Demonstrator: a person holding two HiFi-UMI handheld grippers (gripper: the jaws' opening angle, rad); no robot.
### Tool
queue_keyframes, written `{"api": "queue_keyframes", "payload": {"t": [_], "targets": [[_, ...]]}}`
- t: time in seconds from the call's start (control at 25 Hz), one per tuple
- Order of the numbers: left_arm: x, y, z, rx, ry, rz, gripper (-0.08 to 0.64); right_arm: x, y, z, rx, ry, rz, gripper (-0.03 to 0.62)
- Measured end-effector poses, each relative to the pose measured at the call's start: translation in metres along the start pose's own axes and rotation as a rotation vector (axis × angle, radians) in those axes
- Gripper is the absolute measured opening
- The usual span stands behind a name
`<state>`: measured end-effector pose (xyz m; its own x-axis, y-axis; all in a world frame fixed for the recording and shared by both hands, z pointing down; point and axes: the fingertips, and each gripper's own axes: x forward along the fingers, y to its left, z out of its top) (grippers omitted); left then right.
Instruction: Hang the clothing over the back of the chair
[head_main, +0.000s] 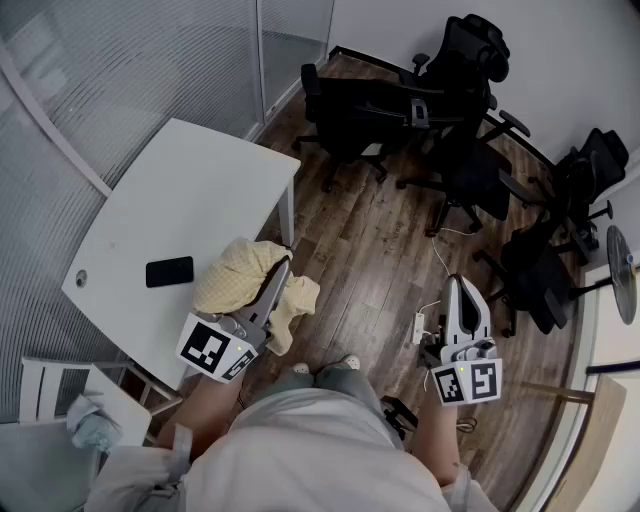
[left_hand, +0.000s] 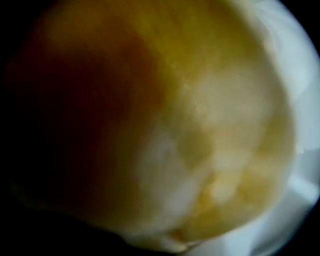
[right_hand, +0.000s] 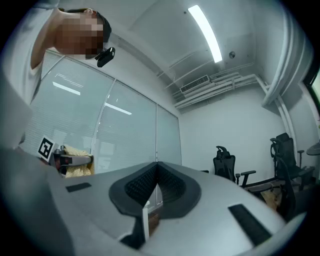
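Claw on the left (head_main: 281, 272) is clamped on the yellow clothing (head_main: 238, 278), which is bunched at the table (head_main: 190, 190) edge, presumably gathered for carrying. Right claw (head_main: 463, 292) is pressed together and empty, held aside. Chairs (head_main: 450, 120) stand well apart across the floor.

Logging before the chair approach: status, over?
Left gripper shut on yellow garment at the white table corner. Right gripper shut, empty. Black office chairs across the floor; power strip lies between.
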<state>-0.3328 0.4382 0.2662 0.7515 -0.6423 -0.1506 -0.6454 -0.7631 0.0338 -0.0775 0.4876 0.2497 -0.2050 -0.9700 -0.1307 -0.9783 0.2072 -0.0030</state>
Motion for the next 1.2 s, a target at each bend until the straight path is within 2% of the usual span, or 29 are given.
{"api": "queue_keyframes", "payload": {"t": [0.2, 0.4, 0.6, 0.96, 1.2], "targets": [[0.008, 0.002, -0.018, 0.009, 0.042, 0.002, 0.037, 0.007, 0.0, -0.008, -0.025, 0.023, 0.016, 0.021], [0.011, 0.003, -0.037, 0.03, 0.096, 0.008, 0.037, 0.009, -0.008, -0.023, 0.006, 0.057, -0.003, 0.021], [0.008, 0.009, -0.039, 0.008, 0.092, 0.016, 0.037, 0.013, -0.001, -0.026, 0.01, 0.065, 0.007, 0.021], [0.008, 0.014, -0.032, 0.026, 0.089, 0.024, 0.037, 0.015, 0.002, -0.022, 0.074, 0.03, 0.008, 0.021], [0.008, 0.012, -0.031, 0.022, 0.089, 0.017, 0.037, 0.012, 0.003, -0.017, 0.07, 0.031, 0.008, 0.021]]}}
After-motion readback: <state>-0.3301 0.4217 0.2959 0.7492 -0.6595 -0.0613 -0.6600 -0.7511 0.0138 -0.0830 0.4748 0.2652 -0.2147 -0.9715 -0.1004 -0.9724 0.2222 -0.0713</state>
